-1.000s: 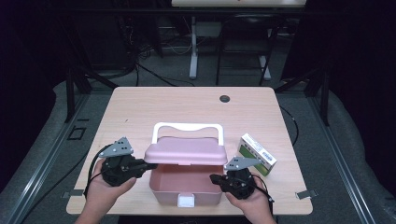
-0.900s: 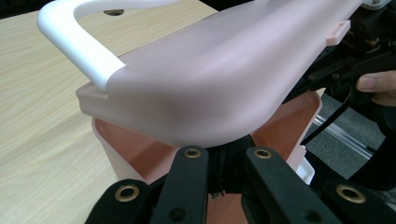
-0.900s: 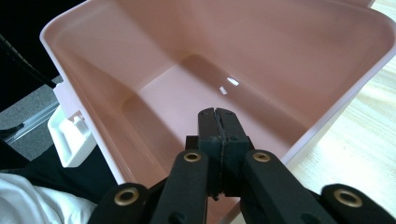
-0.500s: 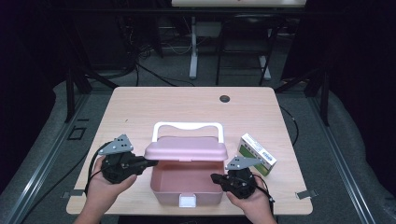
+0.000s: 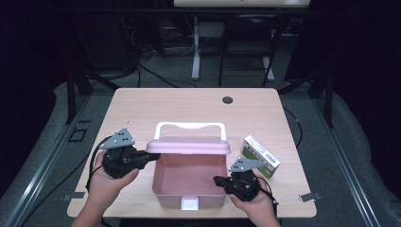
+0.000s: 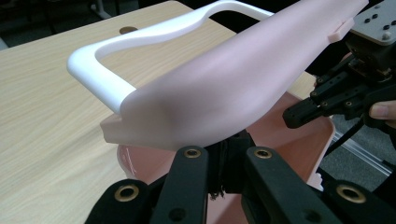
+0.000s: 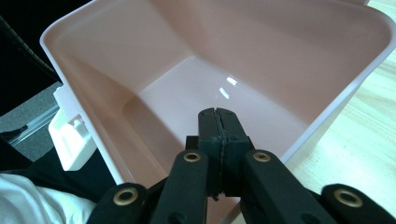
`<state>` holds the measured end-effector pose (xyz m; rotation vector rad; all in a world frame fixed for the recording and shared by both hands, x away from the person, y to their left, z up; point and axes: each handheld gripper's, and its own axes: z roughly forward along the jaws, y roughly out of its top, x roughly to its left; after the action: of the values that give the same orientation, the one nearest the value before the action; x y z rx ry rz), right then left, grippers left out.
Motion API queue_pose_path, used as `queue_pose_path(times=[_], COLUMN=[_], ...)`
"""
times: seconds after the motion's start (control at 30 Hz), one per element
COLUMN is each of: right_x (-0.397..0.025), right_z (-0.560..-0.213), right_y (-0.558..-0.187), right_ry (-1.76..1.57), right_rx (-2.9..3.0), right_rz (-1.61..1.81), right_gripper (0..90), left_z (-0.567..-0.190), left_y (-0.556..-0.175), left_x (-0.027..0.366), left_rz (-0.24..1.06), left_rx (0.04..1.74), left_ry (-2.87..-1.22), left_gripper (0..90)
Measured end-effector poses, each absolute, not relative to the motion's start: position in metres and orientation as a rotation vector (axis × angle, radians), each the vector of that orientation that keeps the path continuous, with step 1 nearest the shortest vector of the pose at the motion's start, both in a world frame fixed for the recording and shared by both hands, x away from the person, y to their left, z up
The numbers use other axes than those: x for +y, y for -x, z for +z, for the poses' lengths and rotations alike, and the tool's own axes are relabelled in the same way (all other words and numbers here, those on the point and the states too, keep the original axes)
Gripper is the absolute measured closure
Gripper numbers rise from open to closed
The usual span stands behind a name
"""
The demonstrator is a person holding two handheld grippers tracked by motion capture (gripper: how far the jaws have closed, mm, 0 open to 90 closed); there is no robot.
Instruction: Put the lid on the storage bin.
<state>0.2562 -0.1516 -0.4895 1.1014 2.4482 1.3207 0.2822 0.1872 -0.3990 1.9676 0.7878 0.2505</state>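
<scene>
A pink plastic box [image 5: 189, 201] stands at the table's front middle with its hinged lid [image 5: 189, 145] tipped up and its white handle [image 5: 189, 125] behind. My left gripper [image 5: 153, 156] is shut, its tips tucked under the lid's left end. In the left gripper view the lid [image 6: 233, 84] lies just above my jaws and hides their tips [image 6: 229, 140]; the handle [image 6: 107, 51] curves beyond. My right gripper [image 5: 216, 180] is shut over the box's right rim. It [image 7: 216, 112] points into the empty box [image 7: 280, 46] and holds nothing.
A green and white carton [image 5: 260, 156] lies just right of the box, behind my right hand. A white latch [image 5: 190, 204] sits on the box's front wall. A dark round grommet [image 5: 228, 100] is set in the far tabletop. Bare wood surrounds the box.
The lid has swung further up and back, showing more of the box's inside. Both grippers have stayed nearly where they were.
</scene>
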Motion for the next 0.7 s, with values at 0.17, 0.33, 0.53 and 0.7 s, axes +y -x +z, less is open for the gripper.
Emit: queue_pose_path(times=[0.17,0.33,0.53,0.7], right_x=[-0.151,-0.152,-0.152,-0.152], right_z=[-0.489,-0.489,-0.490,-0.490], right_y=[-0.256,-0.256,-0.256,-0.256], right_ry=[-1.101,-1.101,-1.102,-1.104], right_rx=[2.447,2.449,2.450,2.450], right_rz=[1.320,1.321,1.324,1.326], right_gripper=[89.9,89.9,89.8,89.8], left_z=[-0.396,-0.393,-0.391,-0.389], left_y=[-0.286,-0.289,-0.292,-0.295], left_x=[0.187,0.187,0.186,0.186], left_rz=[0.257,0.260,0.263,0.267], left_rx=[0.787,0.789,0.792,0.794], left_ry=[-1.970,-1.975,-1.971,-1.971], left_gripper=[89.5,89.5,89.5,89.5])
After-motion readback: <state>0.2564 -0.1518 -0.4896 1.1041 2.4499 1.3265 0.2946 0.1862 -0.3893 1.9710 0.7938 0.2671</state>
